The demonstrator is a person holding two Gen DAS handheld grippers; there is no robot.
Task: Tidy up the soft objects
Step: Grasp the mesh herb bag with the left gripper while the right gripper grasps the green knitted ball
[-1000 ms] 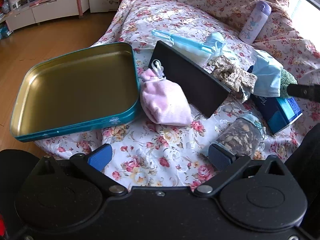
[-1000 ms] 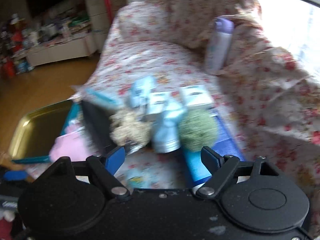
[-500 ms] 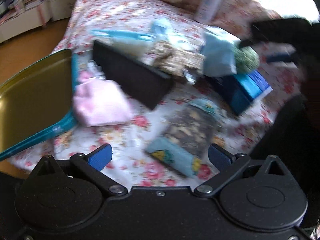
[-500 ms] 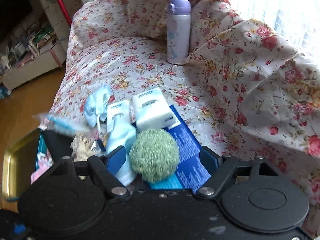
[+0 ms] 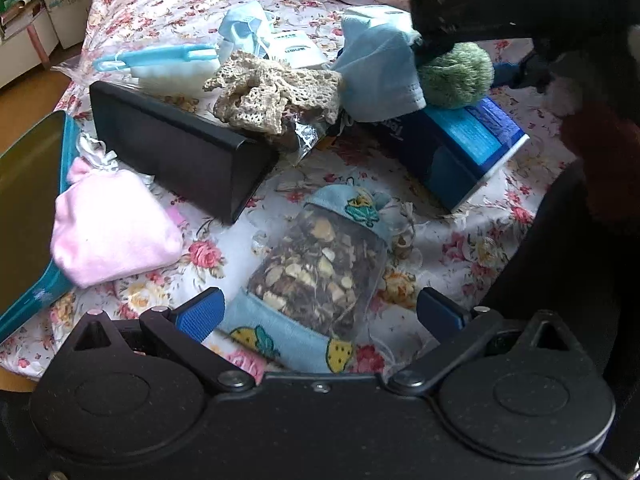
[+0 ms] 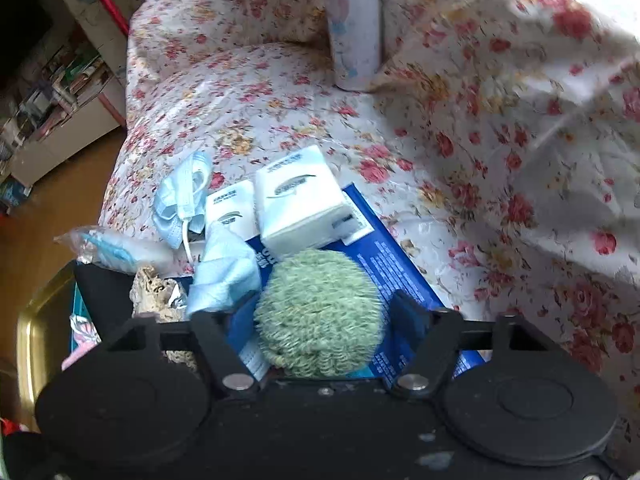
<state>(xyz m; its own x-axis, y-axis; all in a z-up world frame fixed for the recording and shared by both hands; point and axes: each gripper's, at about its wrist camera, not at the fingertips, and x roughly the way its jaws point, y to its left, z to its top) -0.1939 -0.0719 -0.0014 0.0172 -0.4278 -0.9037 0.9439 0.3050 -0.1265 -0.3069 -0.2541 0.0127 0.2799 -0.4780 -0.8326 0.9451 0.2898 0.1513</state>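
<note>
A green fuzzy ball [image 6: 320, 320] rests on a blue box [image 6: 404, 256]. My right gripper [image 6: 320, 308] straddles the ball with its jaws closing, and both pads touch its sides; the left wrist view shows the same ball [image 5: 456, 76]. My left gripper [image 5: 320, 312] is open, low over a mesh sachet of dried bits [image 5: 320, 260] that lies between its fingertips, untouched. A pink pouch [image 5: 112, 228] lies against the teal tin [image 5: 60, 280]. A lace cloth [image 5: 272, 88] and a blue face mask [image 5: 380, 68] are piled behind.
A long black box [image 5: 180, 148] lies across the floral cover between the pouch and the pile. White packets [image 6: 300, 204], a second mask [image 6: 180, 196] and a blue clip in a bag [image 5: 156, 56] lie further back. A bottle [image 6: 356, 40] stands by the cushions.
The left gripper swung right, from facing the tin and pouch to hovering over the sachet. The right gripper dropped onto the green ball and its jaws narrowed around it.
</note>
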